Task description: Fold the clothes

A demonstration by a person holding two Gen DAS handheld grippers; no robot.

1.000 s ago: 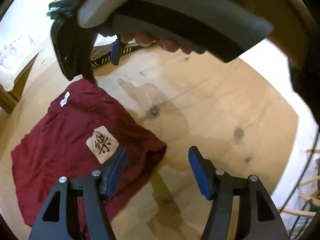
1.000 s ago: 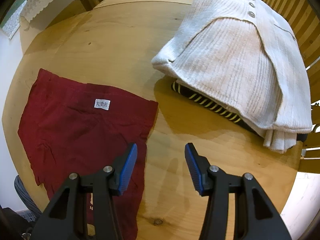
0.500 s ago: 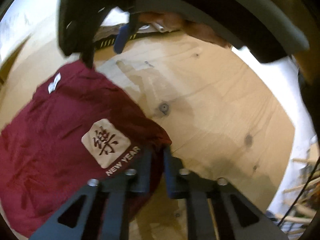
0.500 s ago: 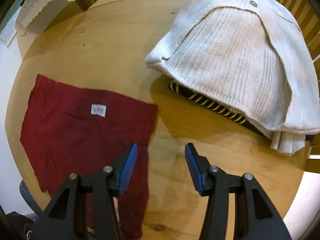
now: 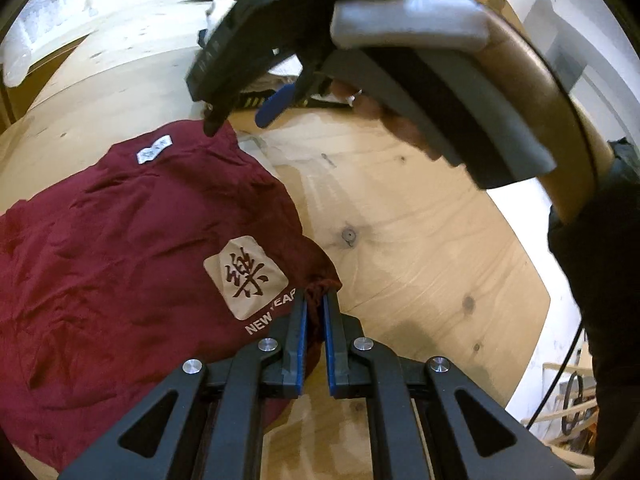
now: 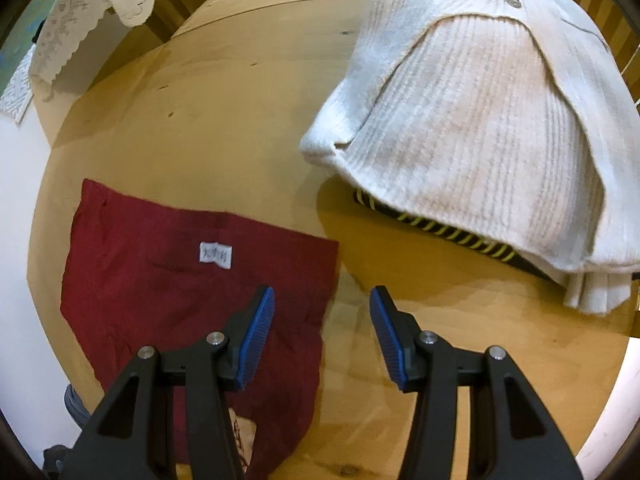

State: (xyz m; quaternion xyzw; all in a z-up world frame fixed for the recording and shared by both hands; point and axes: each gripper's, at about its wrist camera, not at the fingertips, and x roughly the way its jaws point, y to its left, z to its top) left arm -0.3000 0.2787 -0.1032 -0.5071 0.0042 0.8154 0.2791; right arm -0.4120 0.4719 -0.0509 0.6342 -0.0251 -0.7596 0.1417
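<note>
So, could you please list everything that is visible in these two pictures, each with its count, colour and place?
red shirt: one, dark red with a beige printed patch, spread flat on the table, one corner pinched.
white sweater: one, cream ribbed knit, folded, lying on the striped garment.
striped garment: one, black with yellow stripes, under the sweater.
lace cloth: one, white, beyond the table's far edge.
table: one, light wood.
left gripper: one, black with blue pads, shut on the shirt corner.
right gripper: one, black with blue pads, open above the shirt's edge.
</note>
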